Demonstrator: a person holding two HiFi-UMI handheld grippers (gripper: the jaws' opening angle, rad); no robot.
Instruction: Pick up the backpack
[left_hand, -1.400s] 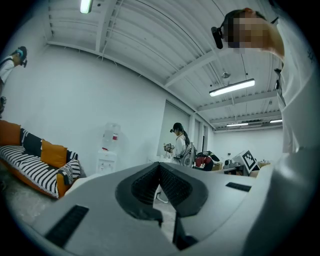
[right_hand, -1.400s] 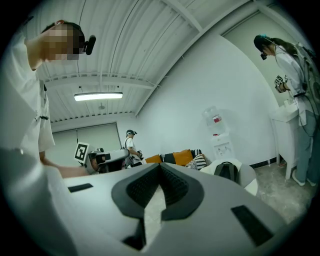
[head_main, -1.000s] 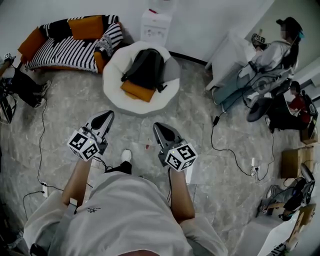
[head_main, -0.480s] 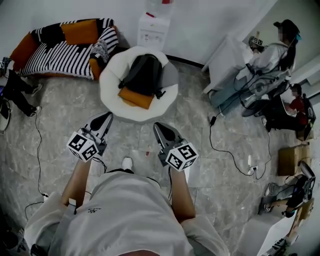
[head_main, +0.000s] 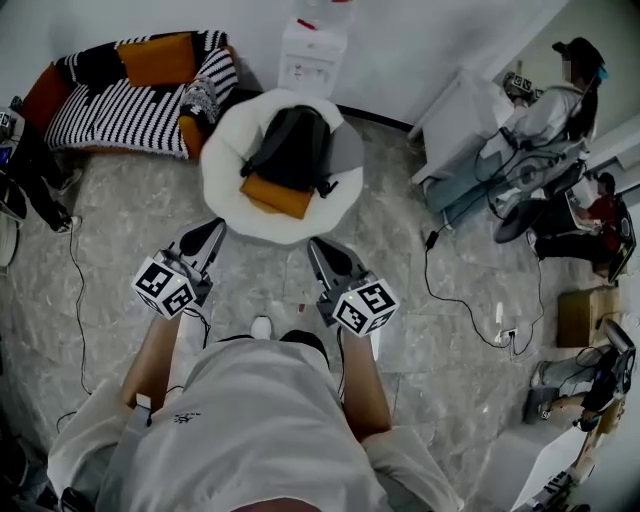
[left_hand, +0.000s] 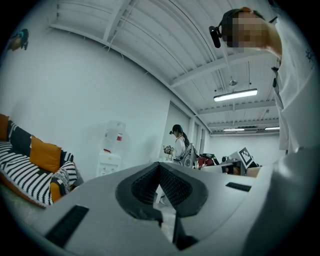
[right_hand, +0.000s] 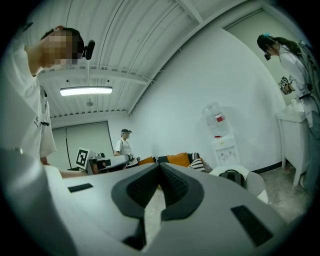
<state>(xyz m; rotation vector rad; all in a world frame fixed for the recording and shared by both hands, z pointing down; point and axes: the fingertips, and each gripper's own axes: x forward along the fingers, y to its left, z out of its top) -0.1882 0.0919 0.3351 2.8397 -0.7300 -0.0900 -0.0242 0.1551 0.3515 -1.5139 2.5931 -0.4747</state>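
A dark grey backpack (head_main: 295, 148) lies on an orange cushion (head_main: 275, 197) in a round white chair (head_main: 225, 185) just ahead of me. Both grippers are held level and point at the chair, short of it. My left gripper (head_main: 210, 232) is at the chair's near left rim, shut and empty. My right gripper (head_main: 318, 248) is at its near right rim, also shut and empty. In the left gripper view the jaws (left_hand: 160, 167) meet with nothing between them. The right gripper view shows shut jaws (right_hand: 160, 167) and, beyond them, the backpack (right_hand: 232, 176) on the chair (right_hand: 255, 185).
A striped sofa with orange cushions (head_main: 140, 95) stands at the back left and a water dispenser (head_main: 312, 50) behind the chair. A white cabinet (head_main: 465, 110) and seated people (head_main: 545, 110) are at the right. Cables (head_main: 450, 290) run over the floor.
I have stepped toward the chair: it and the backpack now sit closer to both gripper tips in the head view. Both grippers stay shut.
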